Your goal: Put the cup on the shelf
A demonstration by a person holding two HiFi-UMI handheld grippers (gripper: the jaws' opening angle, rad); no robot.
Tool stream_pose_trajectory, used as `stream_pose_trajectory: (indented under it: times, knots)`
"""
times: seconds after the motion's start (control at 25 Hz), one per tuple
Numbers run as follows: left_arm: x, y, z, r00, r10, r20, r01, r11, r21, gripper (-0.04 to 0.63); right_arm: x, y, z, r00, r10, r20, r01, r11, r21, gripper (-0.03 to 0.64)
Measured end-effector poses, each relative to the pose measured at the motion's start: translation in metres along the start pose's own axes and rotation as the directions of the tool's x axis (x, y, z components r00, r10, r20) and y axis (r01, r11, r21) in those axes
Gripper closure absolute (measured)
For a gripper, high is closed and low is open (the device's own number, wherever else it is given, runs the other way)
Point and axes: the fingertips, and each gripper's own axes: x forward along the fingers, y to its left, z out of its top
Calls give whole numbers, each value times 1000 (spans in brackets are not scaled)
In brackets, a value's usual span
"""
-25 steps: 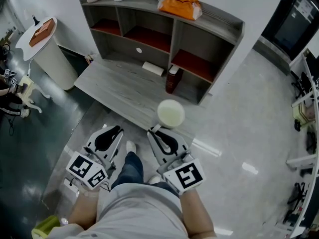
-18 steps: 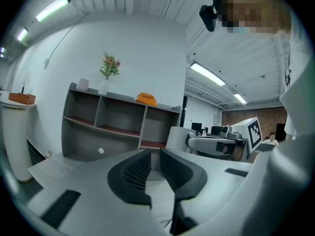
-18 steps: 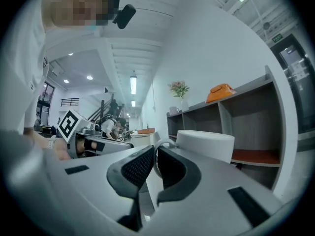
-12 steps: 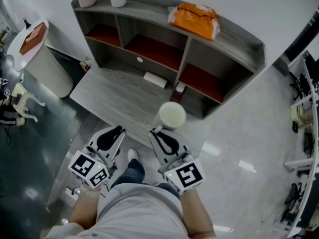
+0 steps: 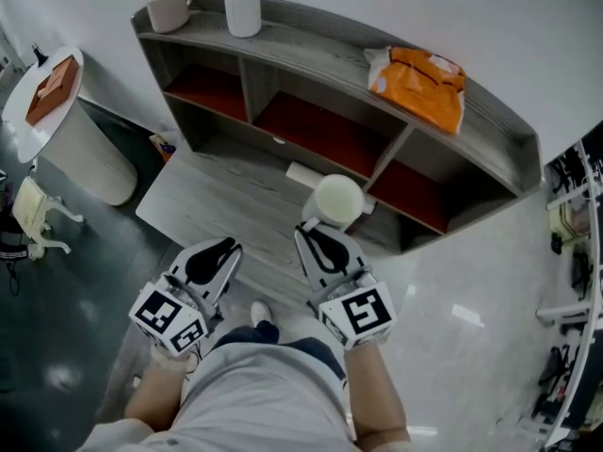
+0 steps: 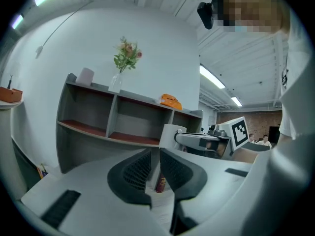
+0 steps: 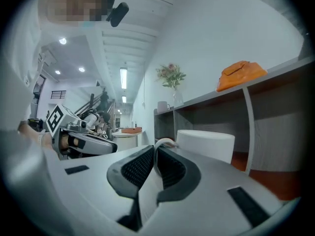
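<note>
We pinch the loop handle of one round white cup (image 5: 338, 198), centre frame, in the right gripper (image 5: 317, 232). The left gripper (image 5: 219, 250) has its ribbed jaws pressed together, empty. One grey wood-grain shelf (image 5: 311, 59) spans the top.

Setting: open-plan laboratory or office workspace. Indicators: polished grey floor (image 5: 471, 281); ceiling strip lights (image 6: 212, 77); exposed brick wall (image 6: 261, 118) at the far end, with seated people (image 6: 265, 140) before it; equipment racks (image 5: 575, 215) along one side; grey shelf (image 5: 330, 73) against a plain white wall.
</note>
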Motion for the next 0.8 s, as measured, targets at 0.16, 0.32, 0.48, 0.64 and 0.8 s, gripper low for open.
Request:
stream_pose_trajectory:
  times: [0.16, 0.32, 0.48, 0.64, 0.8]
  knots:
    - [3, 33, 6, 1000, -9, -7, 9, 1000, 12, 552, 45, -17, 2, 1000, 1, -3, -1, 999, -47, 580]
    - [3, 59, 10, 1000, -4, -13, 5, 1000, 9, 552, 85, -32, 3, 1000, 2, -22, -4, 998, -66, 580]
    - [0, 78, 12, 1000, 19, -10, -19, 1000, 3, 552, 119, -47, 5, 1000, 4, -22, -6, 997, -76, 580]
    - [-2, 94, 11, 999, 48, -14, -48, 999, -9, 552, 148, -62, 8, 999, 1, -38, -5, 996, -94, 581]
    - [-4, 106, 9, 997, 78, -14, -79, 997, -21, 552, 174, -77, 3, 997, -1, -71, -5, 995, -96, 580]
